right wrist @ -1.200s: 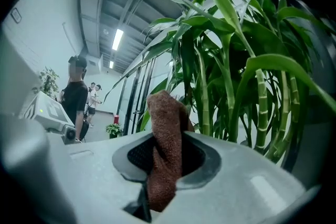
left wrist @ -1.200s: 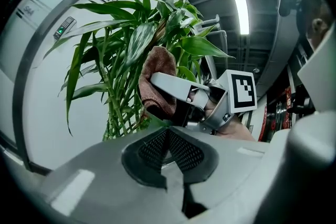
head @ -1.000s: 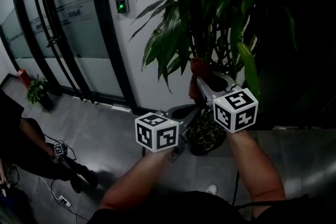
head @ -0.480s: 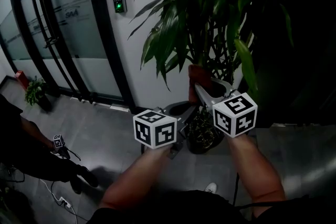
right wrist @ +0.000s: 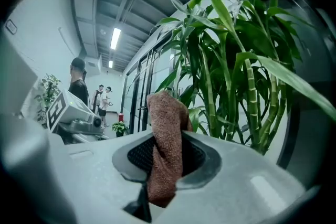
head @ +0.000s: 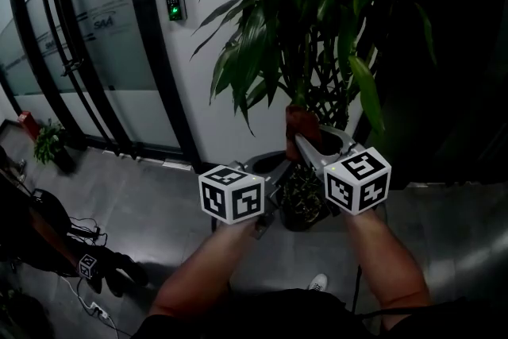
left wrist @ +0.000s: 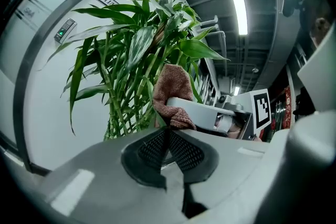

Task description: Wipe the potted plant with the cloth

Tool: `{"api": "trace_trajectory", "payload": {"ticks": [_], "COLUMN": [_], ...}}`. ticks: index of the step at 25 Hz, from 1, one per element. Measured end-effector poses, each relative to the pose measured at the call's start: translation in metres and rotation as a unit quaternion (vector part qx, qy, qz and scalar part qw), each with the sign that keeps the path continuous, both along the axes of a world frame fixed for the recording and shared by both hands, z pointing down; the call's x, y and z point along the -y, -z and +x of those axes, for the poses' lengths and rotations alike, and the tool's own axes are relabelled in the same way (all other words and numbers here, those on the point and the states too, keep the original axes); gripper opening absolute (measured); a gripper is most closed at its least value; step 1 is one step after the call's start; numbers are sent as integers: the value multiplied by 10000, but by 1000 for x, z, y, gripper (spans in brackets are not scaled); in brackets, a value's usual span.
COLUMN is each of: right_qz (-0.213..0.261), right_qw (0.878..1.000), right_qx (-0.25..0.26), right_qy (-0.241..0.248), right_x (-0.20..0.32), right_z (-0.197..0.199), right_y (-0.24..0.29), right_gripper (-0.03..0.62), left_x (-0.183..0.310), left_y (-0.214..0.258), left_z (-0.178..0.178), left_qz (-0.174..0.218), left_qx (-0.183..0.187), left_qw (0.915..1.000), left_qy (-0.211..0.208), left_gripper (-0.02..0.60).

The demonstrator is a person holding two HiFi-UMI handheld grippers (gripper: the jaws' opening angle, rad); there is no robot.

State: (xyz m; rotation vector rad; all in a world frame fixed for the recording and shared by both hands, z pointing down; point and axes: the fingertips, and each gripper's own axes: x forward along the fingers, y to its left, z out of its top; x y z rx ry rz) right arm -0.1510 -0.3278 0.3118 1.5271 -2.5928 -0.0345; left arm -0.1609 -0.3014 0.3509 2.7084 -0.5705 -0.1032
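We see a glossy grey tiled floor. The dark round pot of the tall green potted plant stands on it near the white wall. A small leafy potted plant sits far left by the glass doors, and a white power strip with cables lies at lower left.

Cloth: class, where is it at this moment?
In the right gripper view the cloth is clamped in the right tongs, sticking up just left of the stems of the potted plant.

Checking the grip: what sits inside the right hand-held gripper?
The right hand-held gripper is shut on a brown cloth, whose upper end sticks up free. The pinched part, between the pads, is covered.
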Motion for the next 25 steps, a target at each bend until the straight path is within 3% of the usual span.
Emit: {"api": "trace_trajectory", "payload": {"ticks": [17,25], "right_qz": [-115,-238], "right_qw": [9995,9990], "right_qx": [288,295], "right_qy": [-69,248], "right_x": [-54,-81], "right_z": [-2,-11], "right_y": [-14,-32], "right_gripper": [71,71], "left_x": [-21,-35], "left_y": [3,-10], "left_z": [-9,-26], "left_qz": [25,72], "left_qx": [-50,34], "left_qw": [9999,9999], "left_qy": [-120,128], "left_gripper": [21,17]}}
